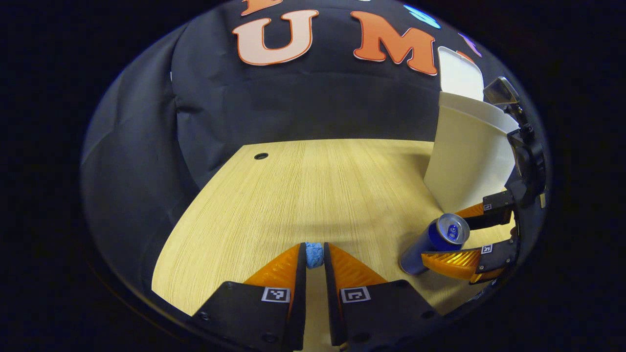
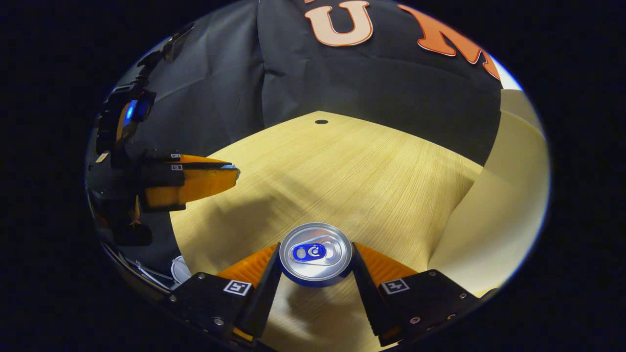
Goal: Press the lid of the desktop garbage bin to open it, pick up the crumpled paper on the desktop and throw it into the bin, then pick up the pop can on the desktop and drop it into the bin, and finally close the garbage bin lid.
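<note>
The blue pop can (image 2: pixel 315 253) sits between my right gripper's (image 2: pixel 315 247) two fingers, silver top facing the camera, and both fingers press on its sides. In the left gripper view the same can (image 1: pixel 426 244) is tilted in the right gripper (image 1: pixel 442 234), just left of the white garbage bin (image 1: pixel 464 156). The bin's lid (image 1: pixel 458 73) stands raised behind its open mouth. The bin's wall (image 2: pixel 508 195) rises close on the right in the right gripper view. My left gripper (image 1: pixel 314 252) hovers low over the wooden desktop (image 1: pixel 303 195), fingers together with no object between them; it also appears far left (image 2: pixel 230 171).
A small round cable hole (image 1: pixel 261 156) marks the desk's far corner (image 2: pixel 321 121). The booth's black cloth wall closes off the back and left. A small white round object (image 2: pixel 180 268) lies below the desk's near edge.
</note>
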{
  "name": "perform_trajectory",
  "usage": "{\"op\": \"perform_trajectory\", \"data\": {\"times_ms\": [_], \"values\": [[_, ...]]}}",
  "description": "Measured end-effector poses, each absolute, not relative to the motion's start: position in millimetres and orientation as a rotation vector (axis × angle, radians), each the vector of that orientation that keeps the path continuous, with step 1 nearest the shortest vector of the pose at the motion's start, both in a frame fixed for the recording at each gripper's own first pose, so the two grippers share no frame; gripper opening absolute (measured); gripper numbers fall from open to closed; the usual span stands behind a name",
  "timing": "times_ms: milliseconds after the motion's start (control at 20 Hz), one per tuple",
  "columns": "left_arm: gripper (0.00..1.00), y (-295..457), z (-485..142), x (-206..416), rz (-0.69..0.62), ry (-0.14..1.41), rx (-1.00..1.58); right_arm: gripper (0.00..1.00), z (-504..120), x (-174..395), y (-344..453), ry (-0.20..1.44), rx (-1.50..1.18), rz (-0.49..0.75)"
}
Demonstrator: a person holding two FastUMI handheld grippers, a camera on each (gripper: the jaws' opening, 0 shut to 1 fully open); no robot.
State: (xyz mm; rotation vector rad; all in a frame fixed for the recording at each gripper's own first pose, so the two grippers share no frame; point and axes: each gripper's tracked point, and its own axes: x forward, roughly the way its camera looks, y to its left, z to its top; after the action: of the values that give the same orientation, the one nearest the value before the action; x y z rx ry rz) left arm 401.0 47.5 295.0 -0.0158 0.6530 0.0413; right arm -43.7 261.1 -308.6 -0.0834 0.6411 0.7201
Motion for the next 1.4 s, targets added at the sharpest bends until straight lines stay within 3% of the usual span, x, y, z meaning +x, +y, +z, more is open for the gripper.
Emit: {"op": "perform_trajectory", "data": {"times_ms": [50, 100, 150, 300, 400, 450, 1250, 1300, 1400], "values": [[0.24, 65.7, 244.2, 471.5, 0.035, 0.64, -0.015, 0.81, -306.6, -44.0, 261.2, 0.637, -0.081, 0.719], [0.24, 55.9, 239.3, 509.3, 0.029, 0.63, -0.013, 0.81, -304.9, -44.4, 258.5, 0.635, -0.08, 0.715], [0.24, 44.5, 190.6, 544.8, 0.021, 0.62, -0.012, 0.81, -301.7, -44.0, 255.7, 0.632, -0.08, 0.709], [0.23, 38.3, 276.5, 564.4, -0.007, 0.575, -0.008, 0.81, -299.9, -44.0, 253.7, 0.618, -0.069, 0.676], [0.27, 28.9, 289.8, 573.2, -0.04, 0.552, -0.012, 0.81, -300.4, -44.7, 248.9, 0.62, -0.048, 0.643], [0.24, 18.2, 300.9, 575.2, -0.057, 0.536, -0.011, 0.81, -303.4, -48.5, 245.0, 0.616, -0.038, 0.626], [0.23, -171.5, 445.7, 652.0, -0.459, 0.267, 0.013, 0.81, -300.3, -71.5, 218.7, 0.536, 0.048, 0.335], [0.19, -182.1, 451.5, 655.0, -0.479, 0.26, 0.008, 0.81, -301.0, -73.3, 219.7, 0.532, 0.047, 0.315], [0.23, -199.3, 461.6, 660.6, -0.507, 0.246, 0.004, 0.81, -301.7, -73.6, 223.7, 0.524, 0.061, 0.275]]}}
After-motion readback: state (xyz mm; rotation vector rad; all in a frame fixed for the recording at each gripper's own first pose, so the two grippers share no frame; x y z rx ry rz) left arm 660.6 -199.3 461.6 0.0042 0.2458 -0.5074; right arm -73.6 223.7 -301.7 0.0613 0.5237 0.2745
